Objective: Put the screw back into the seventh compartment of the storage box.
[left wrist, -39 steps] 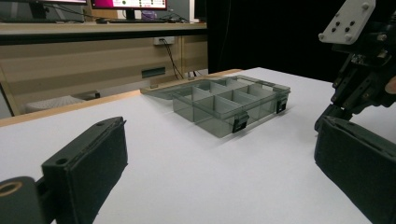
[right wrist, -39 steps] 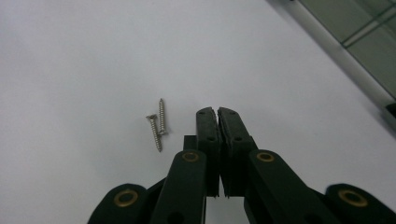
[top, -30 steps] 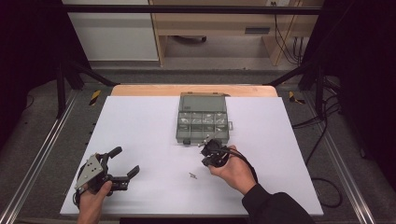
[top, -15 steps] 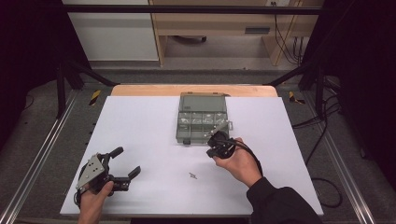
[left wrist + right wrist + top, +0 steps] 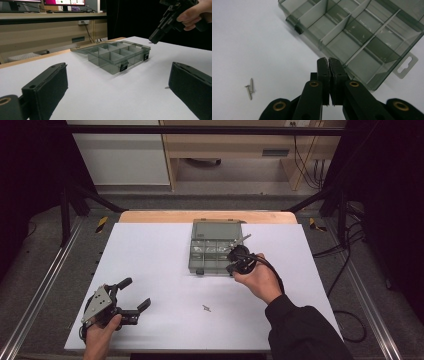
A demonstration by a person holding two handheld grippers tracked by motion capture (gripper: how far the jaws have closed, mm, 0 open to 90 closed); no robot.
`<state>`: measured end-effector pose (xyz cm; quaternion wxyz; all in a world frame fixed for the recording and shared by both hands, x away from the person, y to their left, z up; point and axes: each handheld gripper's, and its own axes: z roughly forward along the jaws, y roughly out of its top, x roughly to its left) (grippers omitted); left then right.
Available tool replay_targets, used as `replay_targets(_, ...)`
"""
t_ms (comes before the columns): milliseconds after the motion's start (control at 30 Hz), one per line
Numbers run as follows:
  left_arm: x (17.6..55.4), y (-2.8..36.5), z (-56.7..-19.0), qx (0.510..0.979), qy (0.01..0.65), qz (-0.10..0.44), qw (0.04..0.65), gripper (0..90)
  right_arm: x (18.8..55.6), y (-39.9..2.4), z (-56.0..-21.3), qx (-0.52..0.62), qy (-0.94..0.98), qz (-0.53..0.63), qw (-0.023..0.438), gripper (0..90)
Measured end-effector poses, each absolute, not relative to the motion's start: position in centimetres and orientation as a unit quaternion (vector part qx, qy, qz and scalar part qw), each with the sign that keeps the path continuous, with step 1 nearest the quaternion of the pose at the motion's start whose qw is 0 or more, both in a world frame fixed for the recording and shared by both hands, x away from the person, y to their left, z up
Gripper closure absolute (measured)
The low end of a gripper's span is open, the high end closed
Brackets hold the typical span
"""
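Clear grey compartment box (image 5: 216, 249) sits open at desk (image 5: 150, 250) centre-back, lid flat behind it; no label or writing legible on it. Right claw (image 5: 236, 259) hangs over box's front-right corner, jaws clenched, nothing visible betw. them. Two small screws (image 5: 250, 90) lie on the white top, well apart from box. Left claw (image 5: 135, 295) rests near front-left edge, jaws released wide, empty.

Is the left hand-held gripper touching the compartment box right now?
Apart. In the left gripper view the open left hand-held gripper has bare white table between its jaws and the compartment box; the high view shows the same gap.
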<state>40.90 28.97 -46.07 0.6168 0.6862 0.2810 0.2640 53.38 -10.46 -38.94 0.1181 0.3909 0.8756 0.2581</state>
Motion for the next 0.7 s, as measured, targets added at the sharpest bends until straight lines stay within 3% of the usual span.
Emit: replay_targets(700, 40.9, 28.8, -46.1, 0.687, 0.280, 0.264, 0.617, 2.1, 57.0, -10.6, -38.9, 0.409, 0.863, 0.259, 0.145, 87.7)
